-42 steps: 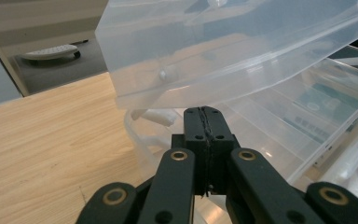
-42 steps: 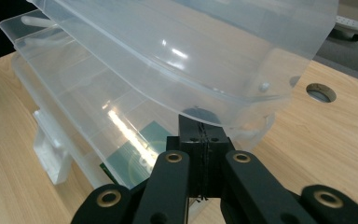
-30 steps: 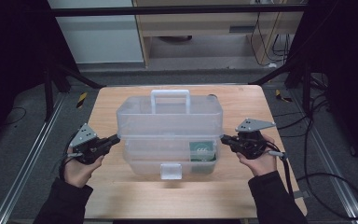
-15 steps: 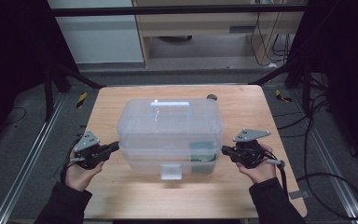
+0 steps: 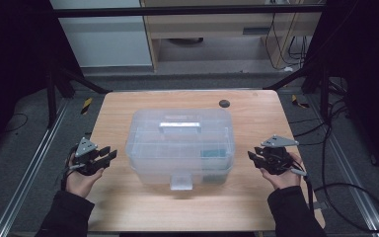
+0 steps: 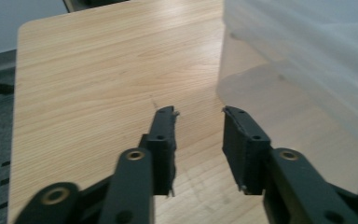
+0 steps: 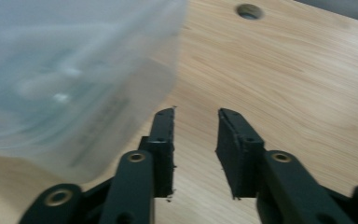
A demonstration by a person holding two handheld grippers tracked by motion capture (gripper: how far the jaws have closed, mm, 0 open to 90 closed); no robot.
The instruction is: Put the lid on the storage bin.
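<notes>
A translucent plastic storage box (image 5: 180, 143) with a lid handle and a front latch rests on the wooden table (image 5: 128, 106); something green (image 5: 212, 153) shows inside at its right. My left gripper (image 5: 112, 154) sits just left of the box, apart from it. Its jaws have just been opening and nothing is between them (image 6: 199, 114); the box wall (image 6: 303, 60) is off to the side. My right gripper (image 5: 250, 157) sits just right of the box. Its jaws have also just been opening, over bare wood (image 7: 196, 114), beside the box (image 7: 65, 70).
A round hole (image 5: 224, 103) is set in the tabletop behind the box, also seen as a hole (image 7: 249, 10) in the right gripper view. Metal rails (image 5: 29, 173) run along both sides of the table. A cabinet (image 5: 202, 29) stands beyond the far edge.
The box, held up between both shut grippers, has come down onto the table. Both grippers sank with it, let go of its sides and opened.
</notes>
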